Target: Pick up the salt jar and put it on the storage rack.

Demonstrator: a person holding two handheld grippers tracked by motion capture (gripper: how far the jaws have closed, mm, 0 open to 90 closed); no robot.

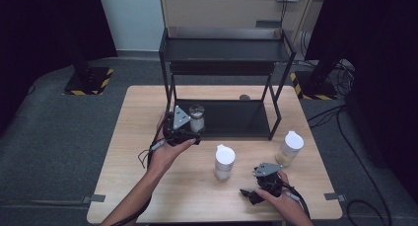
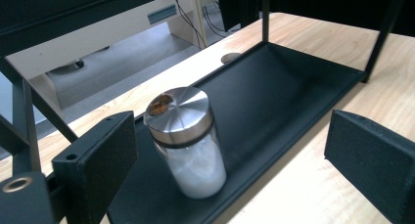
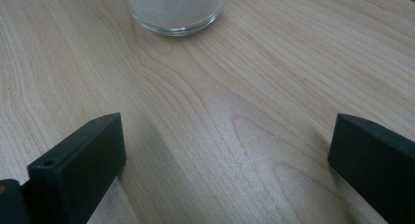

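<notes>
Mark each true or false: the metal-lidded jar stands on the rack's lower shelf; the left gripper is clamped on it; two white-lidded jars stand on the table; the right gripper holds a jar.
1. The metal-lidded jar stands on the rack's lower shelf. True.
2. The left gripper is clamped on it. False: its fingers stand wide apart, clear of the jar.
3. Two white-lidded jars stand on the table. True.
4. The right gripper holds a jar. False: it is open, with bare tabletop between.

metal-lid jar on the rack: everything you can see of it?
The jar is clear glass, filled with white powder, under a brushed metal lid with a brownish spot near its rim. It stands upright at the near left end of the black rack's lower shelf. The left gripper has its jaws open on either side, not touching it.
</notes>
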